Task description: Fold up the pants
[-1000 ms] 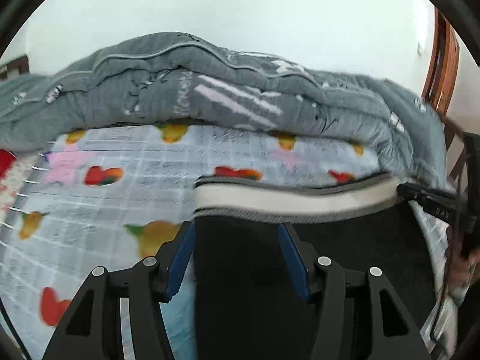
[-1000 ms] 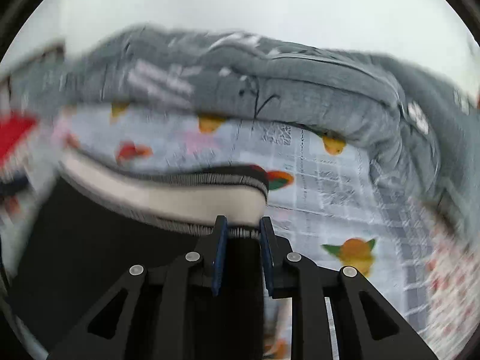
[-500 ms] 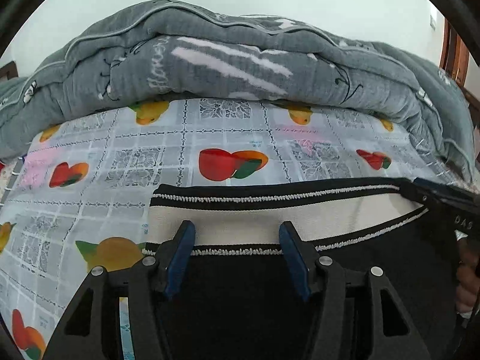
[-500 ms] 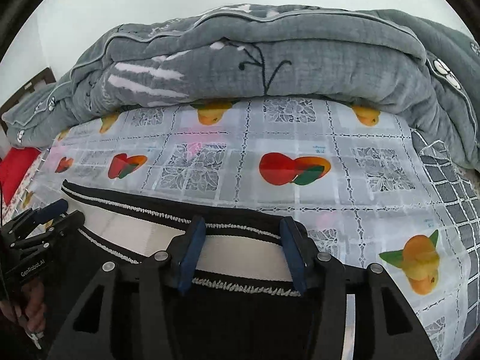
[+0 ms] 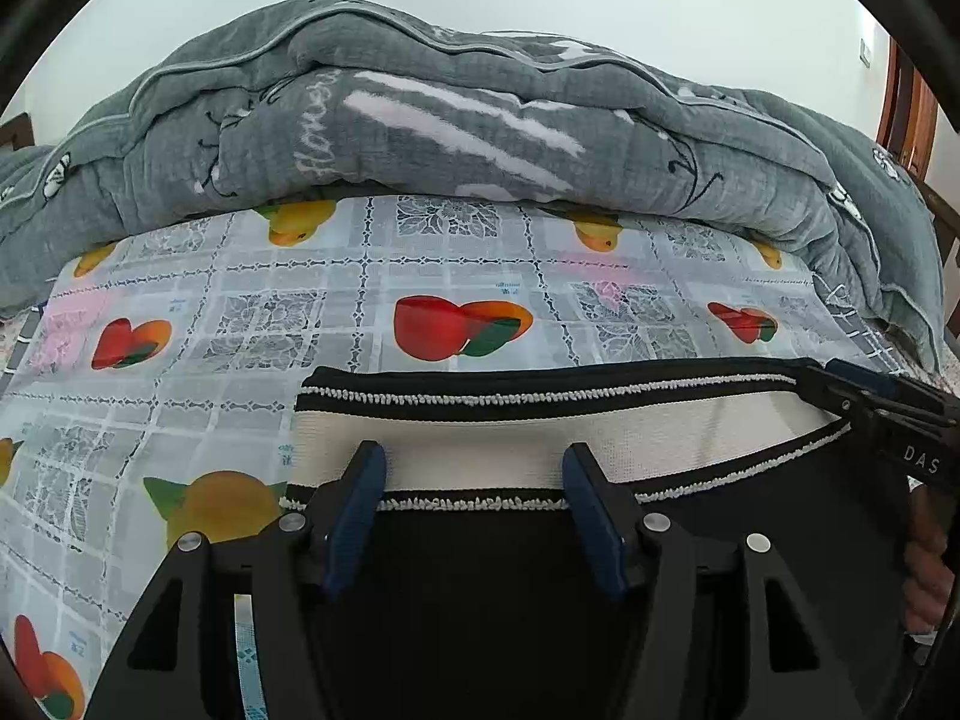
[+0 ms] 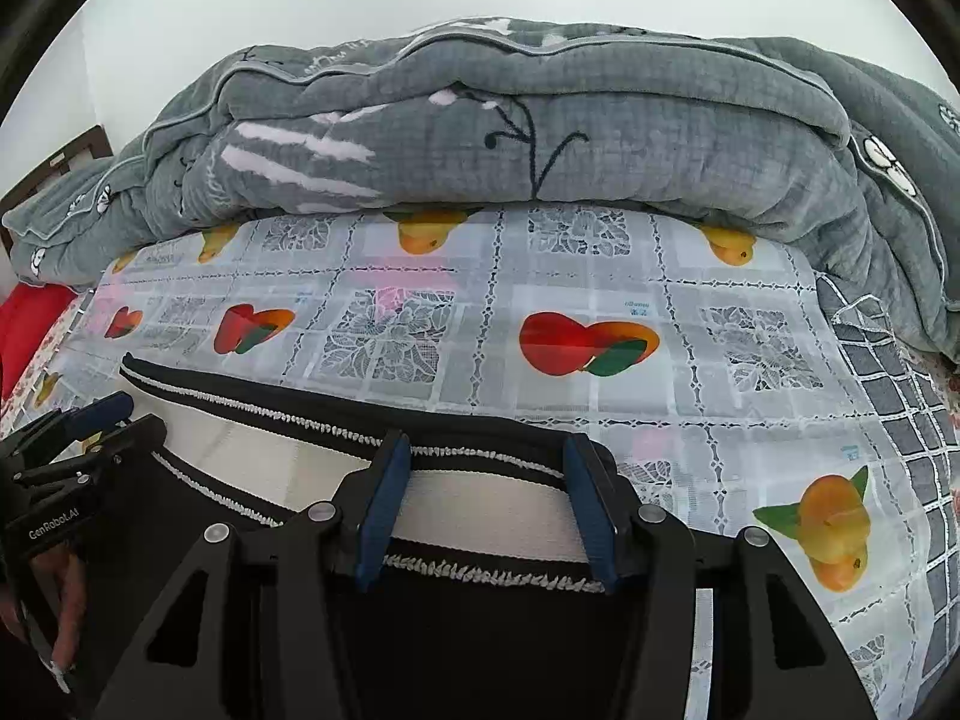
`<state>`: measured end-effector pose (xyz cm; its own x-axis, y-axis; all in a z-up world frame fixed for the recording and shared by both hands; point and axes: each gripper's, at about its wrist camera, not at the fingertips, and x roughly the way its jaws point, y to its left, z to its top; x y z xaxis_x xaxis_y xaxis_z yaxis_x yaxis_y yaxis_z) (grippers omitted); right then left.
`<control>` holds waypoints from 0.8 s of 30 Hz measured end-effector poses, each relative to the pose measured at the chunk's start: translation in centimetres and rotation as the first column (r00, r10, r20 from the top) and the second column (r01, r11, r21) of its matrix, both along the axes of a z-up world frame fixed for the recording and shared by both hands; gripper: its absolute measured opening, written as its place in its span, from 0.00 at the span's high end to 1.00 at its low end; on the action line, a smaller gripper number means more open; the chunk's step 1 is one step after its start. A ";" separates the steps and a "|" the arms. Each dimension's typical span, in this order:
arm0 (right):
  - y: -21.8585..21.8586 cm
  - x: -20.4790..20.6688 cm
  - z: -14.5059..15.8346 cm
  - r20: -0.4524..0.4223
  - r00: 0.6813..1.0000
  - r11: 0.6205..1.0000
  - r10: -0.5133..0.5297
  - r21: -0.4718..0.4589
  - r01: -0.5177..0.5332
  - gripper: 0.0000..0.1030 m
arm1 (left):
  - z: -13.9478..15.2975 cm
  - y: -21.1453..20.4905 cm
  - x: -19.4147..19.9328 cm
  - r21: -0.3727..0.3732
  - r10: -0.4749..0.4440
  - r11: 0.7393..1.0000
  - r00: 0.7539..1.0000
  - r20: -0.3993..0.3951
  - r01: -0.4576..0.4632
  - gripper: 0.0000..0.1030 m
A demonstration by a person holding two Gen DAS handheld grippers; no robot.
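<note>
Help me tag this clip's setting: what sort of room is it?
Probably a bedroom: a bulky grey quilt is heaped on a fruit-print sheet, with black pants laid on it.

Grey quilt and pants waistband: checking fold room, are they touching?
Apart. Left wrist view shows a strip of fruit-print cloth between grey quilt and waistband.

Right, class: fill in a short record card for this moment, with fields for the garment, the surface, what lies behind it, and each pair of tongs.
garment: black pants with a white, black-edged waistband, lying flat
surface: fruit-print cloth
behind: piled grey quilt
left tongs: open, over the waistband near its left end
right tongs: open, over the waistband near its right end
grip: neither pair is closed on the fabric
</note>
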<state>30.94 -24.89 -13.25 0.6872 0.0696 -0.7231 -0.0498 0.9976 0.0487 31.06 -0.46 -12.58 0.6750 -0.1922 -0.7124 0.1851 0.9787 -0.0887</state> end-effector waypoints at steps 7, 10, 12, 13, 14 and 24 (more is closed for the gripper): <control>0.0 0.6 0.0 -0.009 1.000 1.000 0.000 0.005 0.000 0.48 | 0.1 -0.2 1.0 0.007 -0.007 1.000 1.000 -0.004 0.007 0.41; 0.1 1.4 0.0 -0.011 1.000 1.000 0.001 -0.003 -0.001 0.47 | 0.1 -0.4 1.8 0.016 -0.010 1.000 1.000 -0.006 0.010 0.39; 0.1 1.9 0.0 -0.012 1.000 1.000 0.001 -0.002 -0.001 0.47 | 0.0 -0.5 2.3 0.022 -0.012 1.000 1.000 -0.007 0.013 0.39; 0.1 2.3 0.0 -0.013 1.000 1.000 0.002 0.001 -0.002 0.46 | 0.0 -0.6 2.7 0.025 -0.014 1.000 1.000 -0.008 0.014 0.38; 0.1 2.6 0.0 -0.014 1.000 1.000 0.003 0.003 -0.003 0.46 | 0.0 -0.6 2.9 0.026 -0.013 1.000 1.000 -0.007 0.013 0.38; -0.4 3.5 -0.2 0.023 1.000 0.999 0.013 0.052 -0.014 0.45 | -0.2 0.5 3.6 -0.069 -0.018 0.997 1.000 -0.002 0.018 0.33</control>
